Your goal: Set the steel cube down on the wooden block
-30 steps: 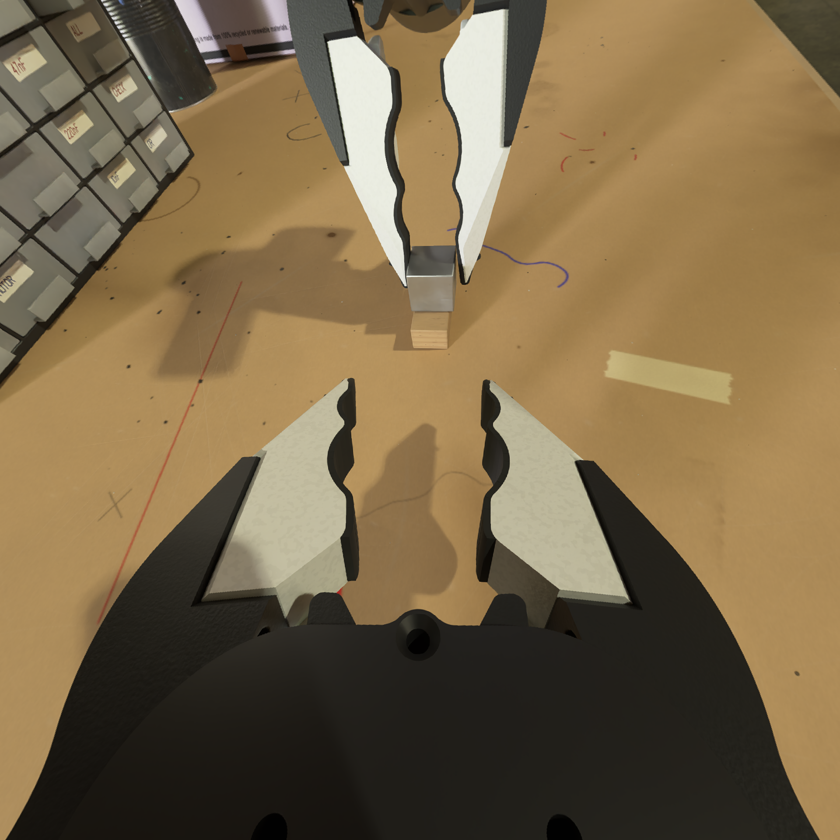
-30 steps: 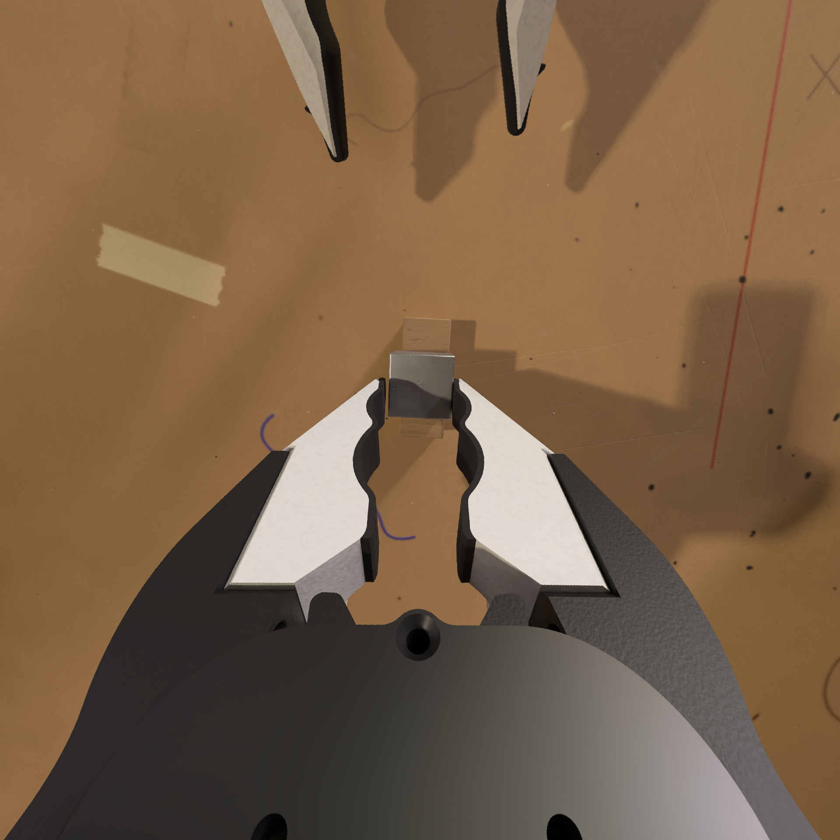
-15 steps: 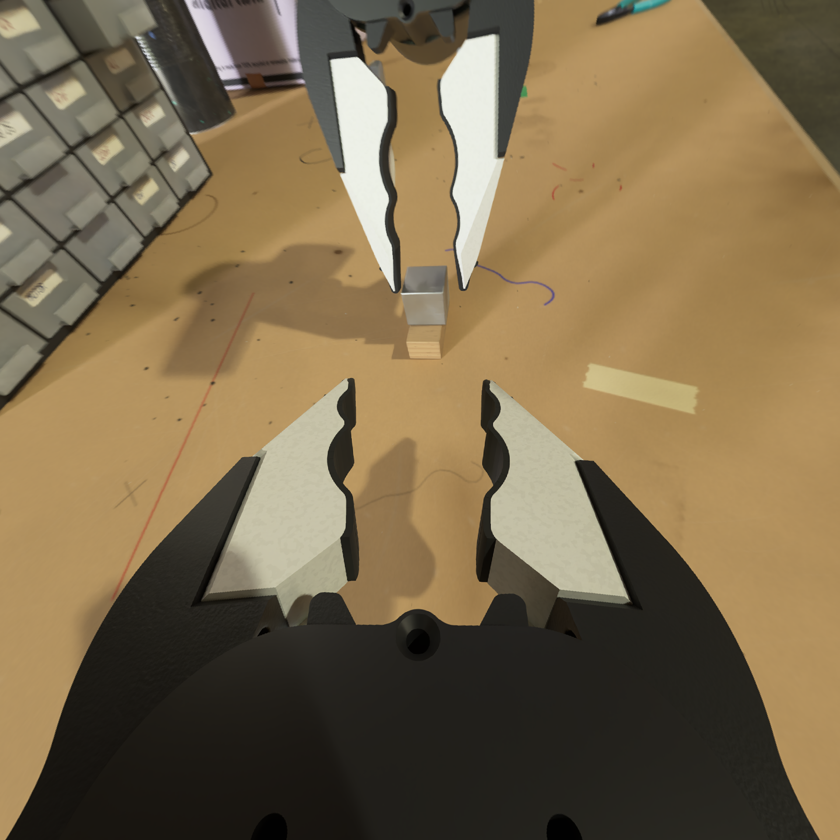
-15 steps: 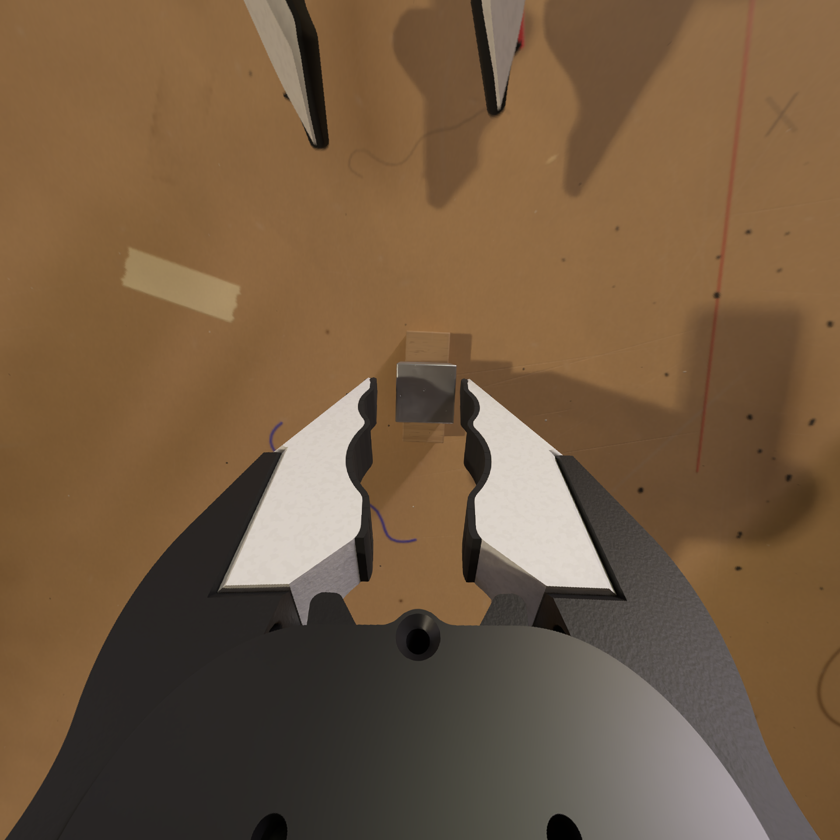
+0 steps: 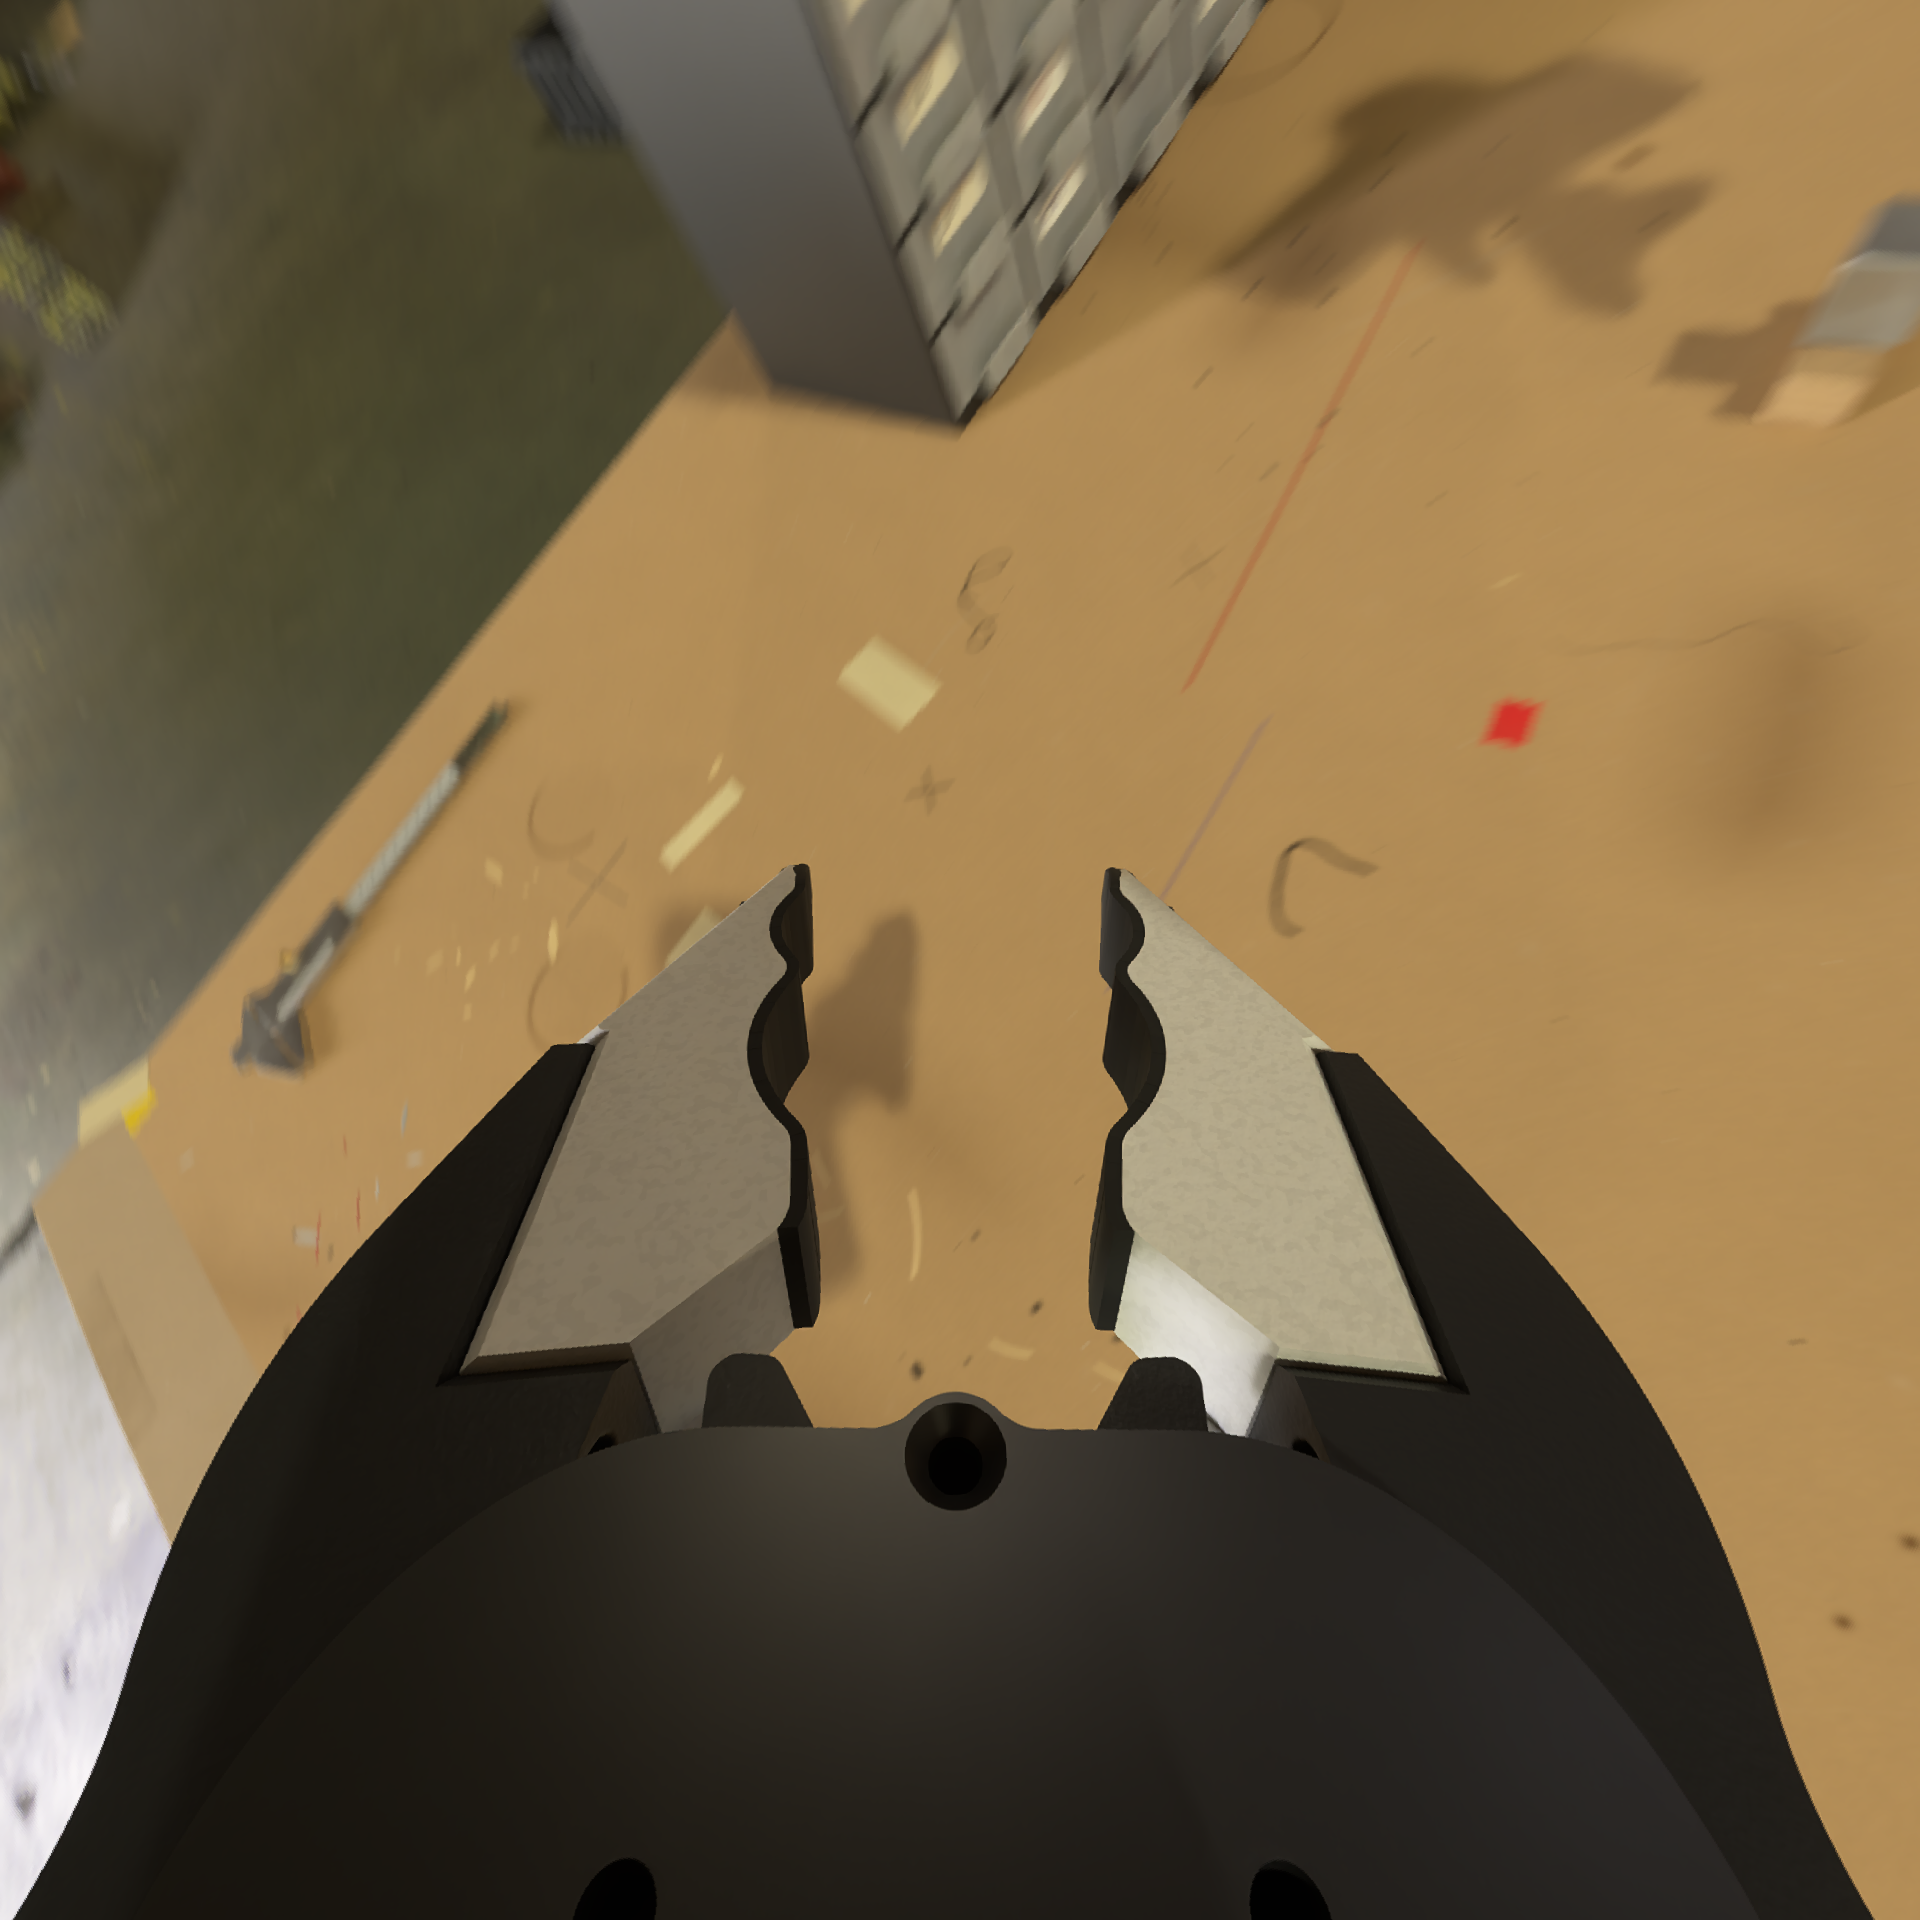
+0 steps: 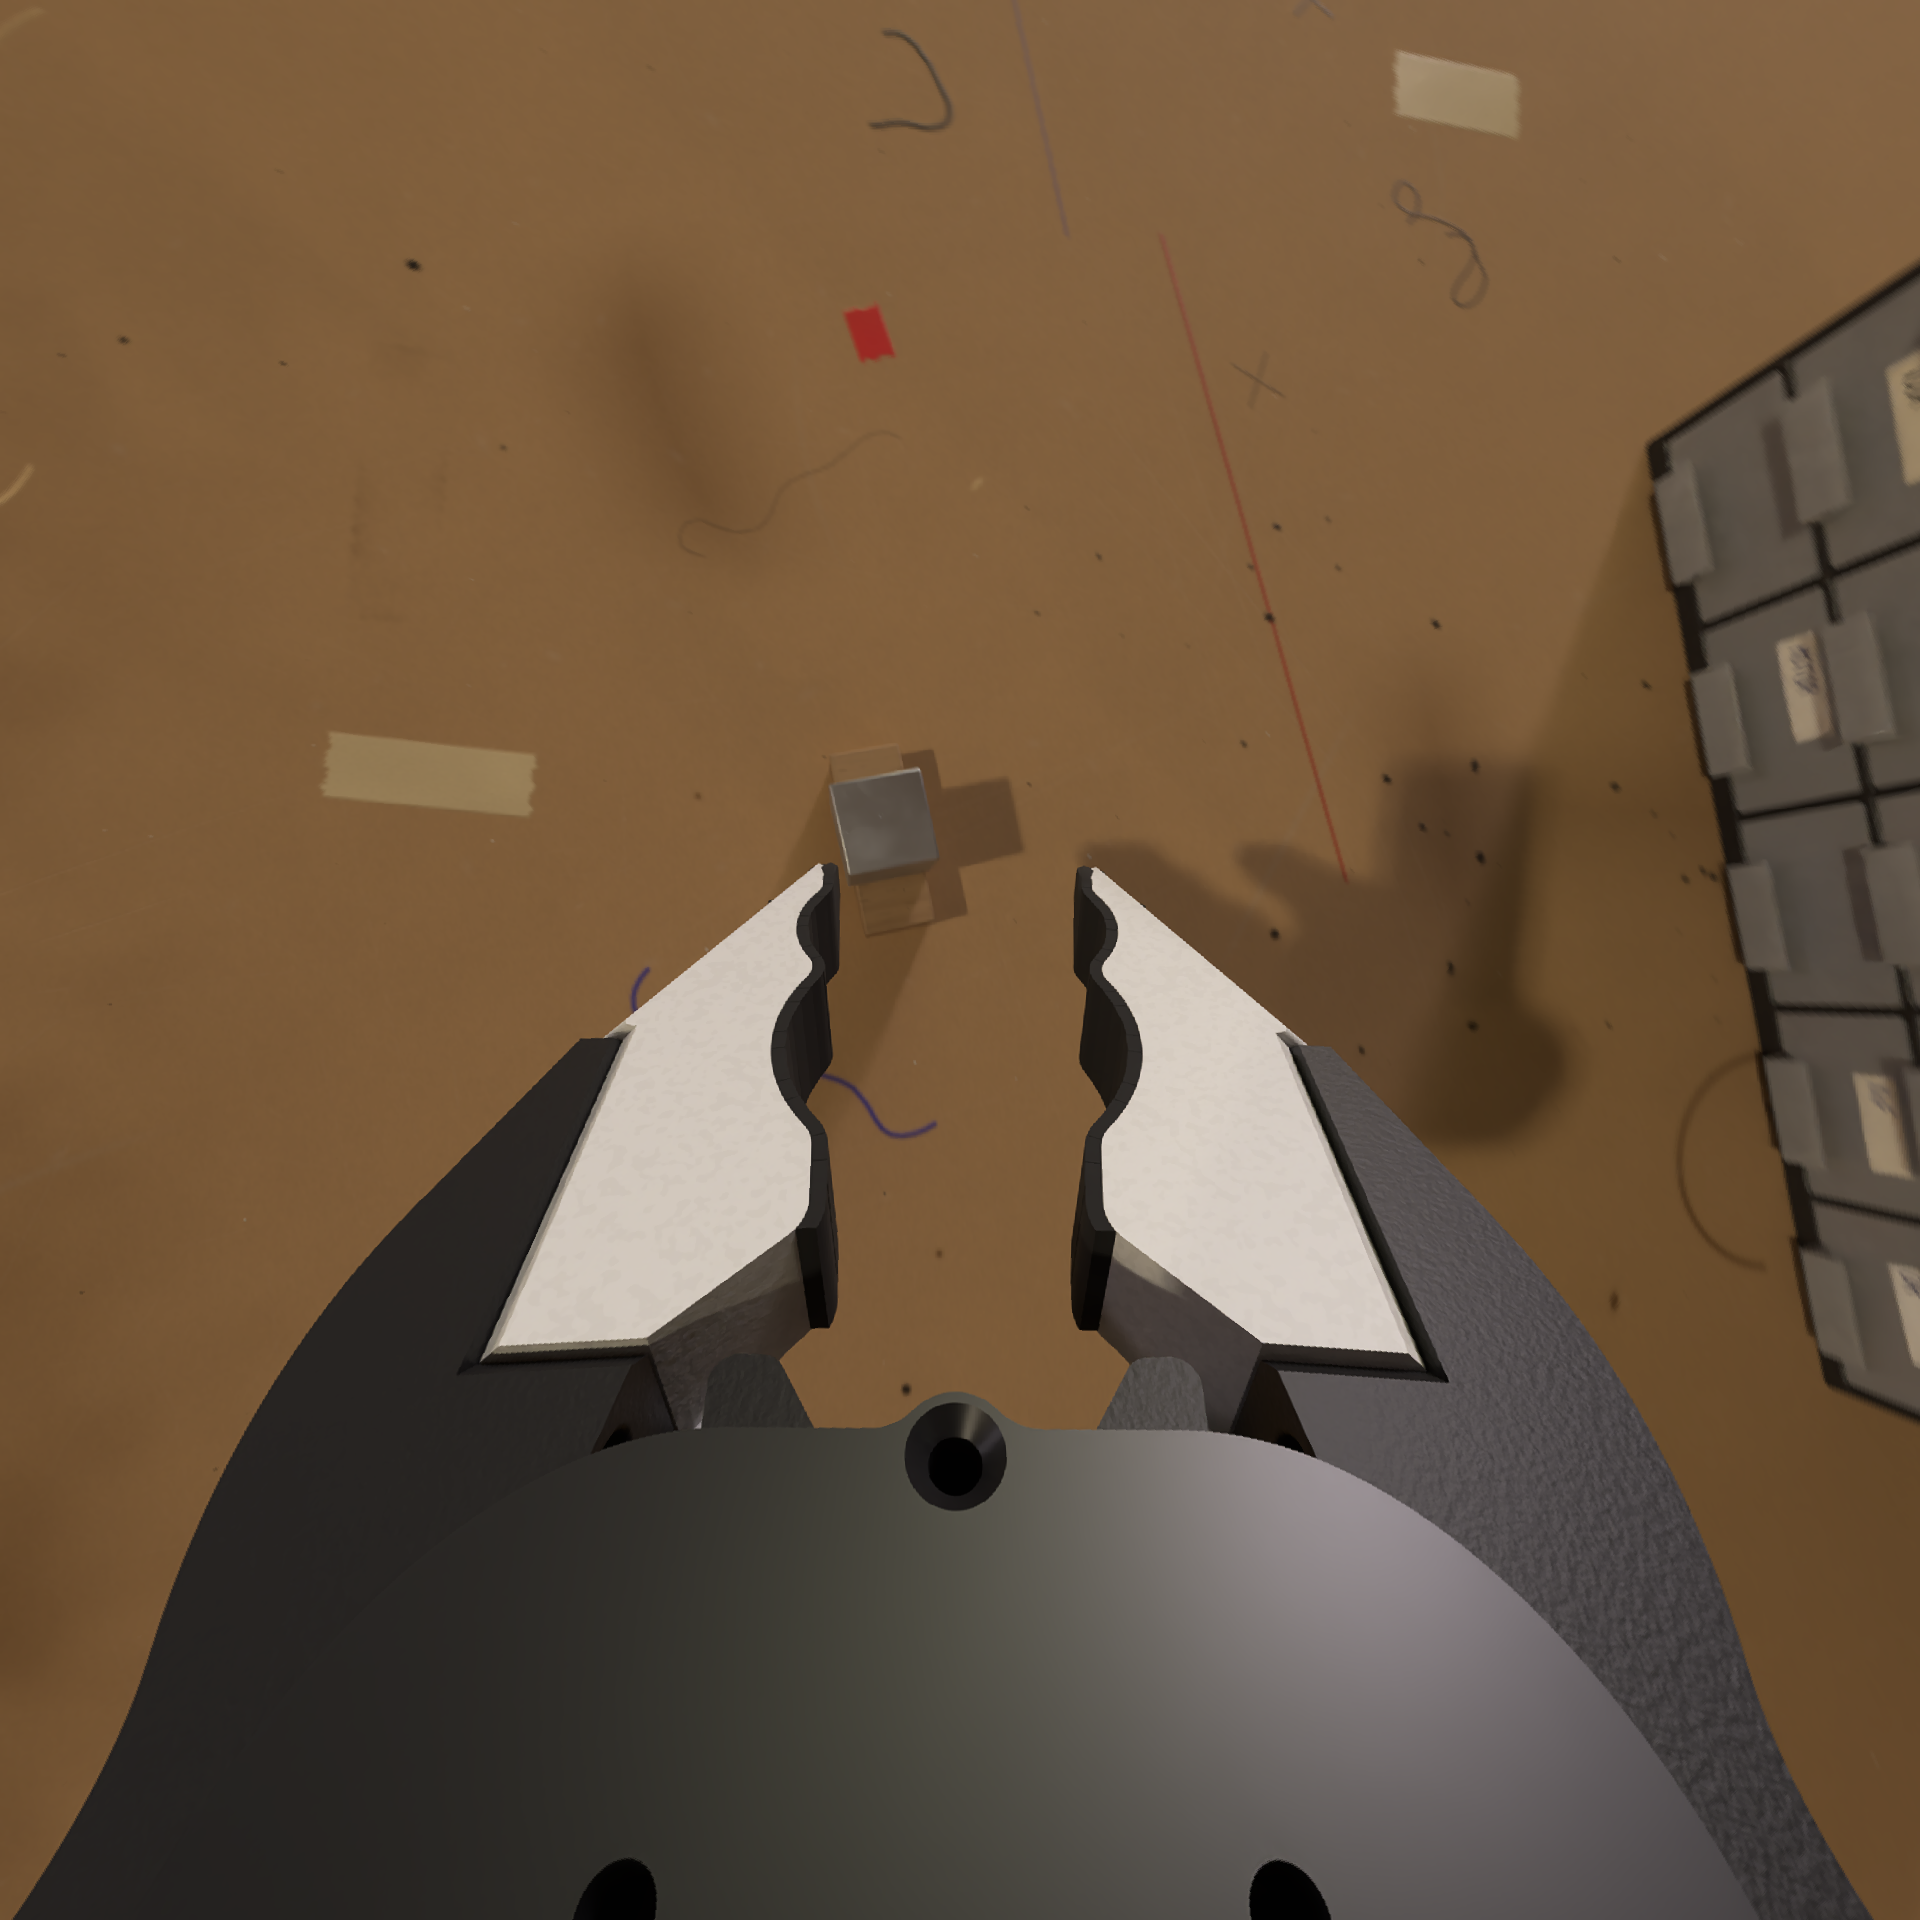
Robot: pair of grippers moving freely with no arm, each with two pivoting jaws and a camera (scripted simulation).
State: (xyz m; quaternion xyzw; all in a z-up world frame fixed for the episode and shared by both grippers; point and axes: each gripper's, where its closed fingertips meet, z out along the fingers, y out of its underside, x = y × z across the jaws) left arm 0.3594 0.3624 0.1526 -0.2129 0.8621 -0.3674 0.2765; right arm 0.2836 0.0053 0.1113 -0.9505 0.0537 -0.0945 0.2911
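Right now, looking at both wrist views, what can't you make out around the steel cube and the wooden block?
- Wooden block: right wrist view, its top is hidden under the steel cube, so the contact can't be checked.
- The stack in the left wrist view: blurred and cut by the right edge.
- Drawer cabinet: left wrist view, blurred.

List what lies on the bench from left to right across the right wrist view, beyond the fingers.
Strip of tan tape → steel cube on the wooden block → thin red line → grey drawer cabinet.
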